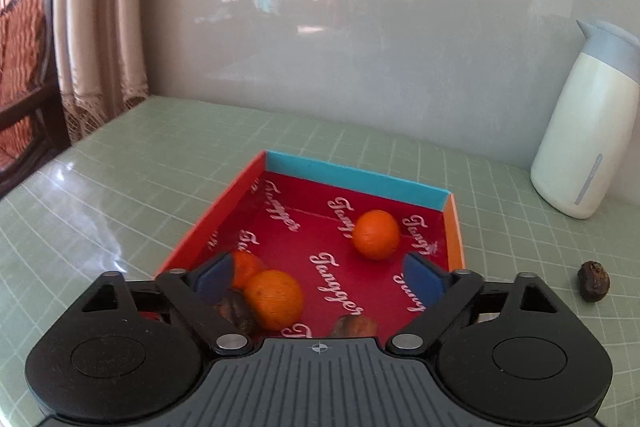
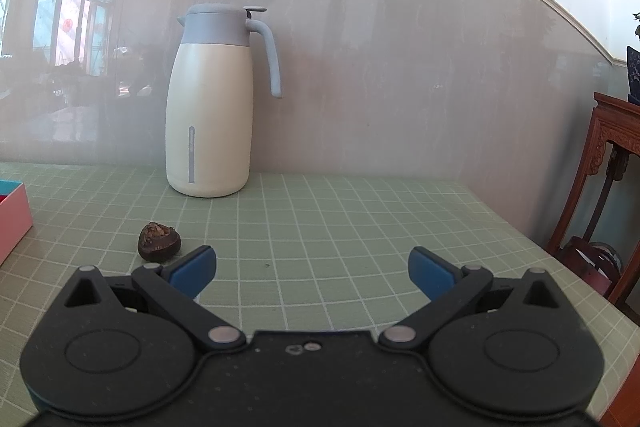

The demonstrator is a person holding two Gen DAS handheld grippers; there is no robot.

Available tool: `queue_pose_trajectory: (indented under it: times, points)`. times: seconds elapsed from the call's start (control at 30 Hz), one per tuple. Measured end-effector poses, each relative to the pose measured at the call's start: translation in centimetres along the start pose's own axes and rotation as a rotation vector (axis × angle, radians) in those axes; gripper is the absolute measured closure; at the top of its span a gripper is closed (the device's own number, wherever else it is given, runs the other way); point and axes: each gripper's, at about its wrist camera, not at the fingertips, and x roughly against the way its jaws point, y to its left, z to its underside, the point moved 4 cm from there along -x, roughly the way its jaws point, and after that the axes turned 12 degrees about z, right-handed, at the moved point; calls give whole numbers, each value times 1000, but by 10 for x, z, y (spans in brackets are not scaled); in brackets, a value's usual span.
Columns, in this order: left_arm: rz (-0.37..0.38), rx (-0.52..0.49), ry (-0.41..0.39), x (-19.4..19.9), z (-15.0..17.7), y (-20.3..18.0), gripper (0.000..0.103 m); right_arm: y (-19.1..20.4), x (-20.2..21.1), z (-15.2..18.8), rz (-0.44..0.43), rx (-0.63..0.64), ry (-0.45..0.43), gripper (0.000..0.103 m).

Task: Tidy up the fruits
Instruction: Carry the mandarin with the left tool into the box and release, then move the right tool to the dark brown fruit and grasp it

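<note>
A shallow red box (image 1: 352, 179) with a blue far wall lies on the green grid mat. It holds three oranges: one at the far right (image 1: 377, 234), one near the left (image 1: 274, 299), and one partly hidden behind the left finger (image 1: 246, 267). Two dark brown fruits (image 1: 236, 311) (image 1: 354, 327) lie at the box's near end. My left gripper (image 1: 318, 271) hangs open above the box, nothing pressed between its blue pads. Another dark brown fruit (image 2: 159, 242) (image 1: 594, 282) sits on the mat right of the box. My right gripper (image 2: 311, 259) is open and empty, that fruit just beyond its left finger.
A cream thermos jug (image 2: 208, 115) (image 1: 580, 131) with a grey-blue lid and handle stands against the glossy wall. The box's pink corner (image 2: 14, 215) shows at the left of the right wrist view. A carved wooden stand (image 2: 612, 163) is off the table's right; curtains (image 1: 100, 27) hang left.
</note>
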Motion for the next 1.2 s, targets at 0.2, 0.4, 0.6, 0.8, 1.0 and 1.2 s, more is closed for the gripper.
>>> queue_pose_trajectory:
  times: [0.2, 0.4, 0.6, 0.8, 1.0, 1.2]
  points:
    - [-20, -75, -82, 32, 7, 3, 2, 9, 2, -1, -17, 14, 0, 0]
    - [-80, -106, -161, 62, 15, 21, 0, 29, 2, -1, -59, 38, 5, 0]
    - [-150, -80, -190, 76, 22, 45, 0, 57, -4, -1, -112, 61, 31, 0]
    - [-197, -5, -225, 83, 23, 72, 0, 81, -18, 1, -150, 68, 75, 0]
    - [-226, 5, -218, 83, 25, 86, 0, 105, -34, 3, -214, 59, 139, 0]
    - [-268, -18, -236, 88, 26, 97, 0, 124, -49, 1, -228, 57, 177, 0]
